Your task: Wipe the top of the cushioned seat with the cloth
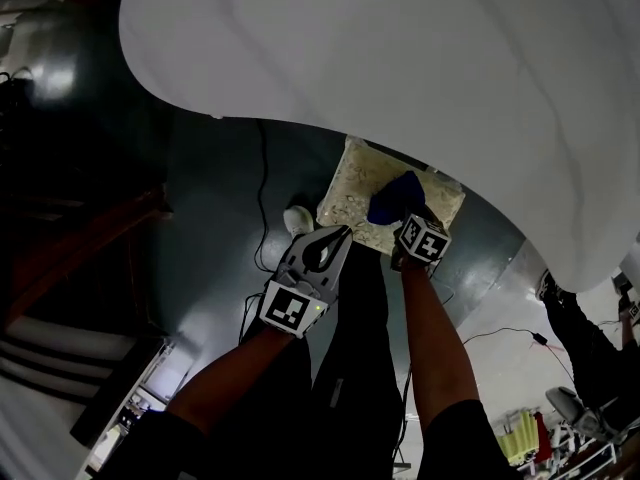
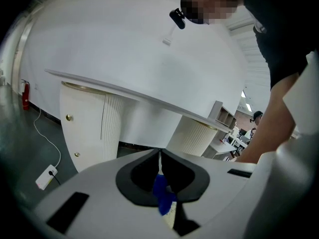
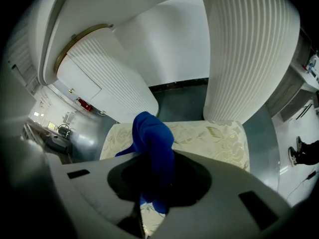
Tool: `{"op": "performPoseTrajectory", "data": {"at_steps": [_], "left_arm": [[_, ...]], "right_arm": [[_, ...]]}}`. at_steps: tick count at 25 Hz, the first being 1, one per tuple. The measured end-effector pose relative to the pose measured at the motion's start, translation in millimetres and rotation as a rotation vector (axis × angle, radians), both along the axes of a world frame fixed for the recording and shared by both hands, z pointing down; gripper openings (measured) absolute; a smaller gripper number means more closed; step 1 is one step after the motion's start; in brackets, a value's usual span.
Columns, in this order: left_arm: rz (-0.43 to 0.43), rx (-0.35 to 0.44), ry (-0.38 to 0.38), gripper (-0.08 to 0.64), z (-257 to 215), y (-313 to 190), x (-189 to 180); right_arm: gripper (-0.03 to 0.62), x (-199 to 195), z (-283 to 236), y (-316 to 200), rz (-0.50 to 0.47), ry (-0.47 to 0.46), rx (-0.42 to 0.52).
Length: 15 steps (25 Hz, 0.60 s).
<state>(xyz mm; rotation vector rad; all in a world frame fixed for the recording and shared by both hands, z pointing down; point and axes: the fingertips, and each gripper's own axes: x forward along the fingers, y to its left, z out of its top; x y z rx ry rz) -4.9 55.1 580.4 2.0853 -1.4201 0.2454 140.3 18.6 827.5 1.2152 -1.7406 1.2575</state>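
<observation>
A: Which step is in hand?

B: The wiping, I think. The right gripper (image 3: pixel 152 183) pinches the blue cloth (image 3: pixel 151 141), which stands bunched up out of its jaws. The cushioned seat (image 3: pixel 219 138) lies just beyond and under them.

A: And the left gripper (image 2: pixel 159 158)?

B: Its jaws are pressed together on nothing, and it points away from the seat.

A: What comes next?

B: Probably pressing the cloth flat on the seat top and drawing it across.
</observation>
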Motion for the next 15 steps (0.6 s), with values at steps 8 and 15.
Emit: {"op": "performPoseTrajectory", "data": {"at_steps": [8, 15], "left_arm": [[0.073, 0.006, -0.012, 0.026, 4.8, -5.7, 22.8], [0.132, -0.011, -0.011, 0.026, -2.1, -12.0, 41.0]], "right_arm": [[0.098, 39.2, 11.5, 7.3, 0.001, 0.012, -0.009], [0.098, 58.8, -3.5, 2.3, -0.004, 0.012, -0.025]]}}
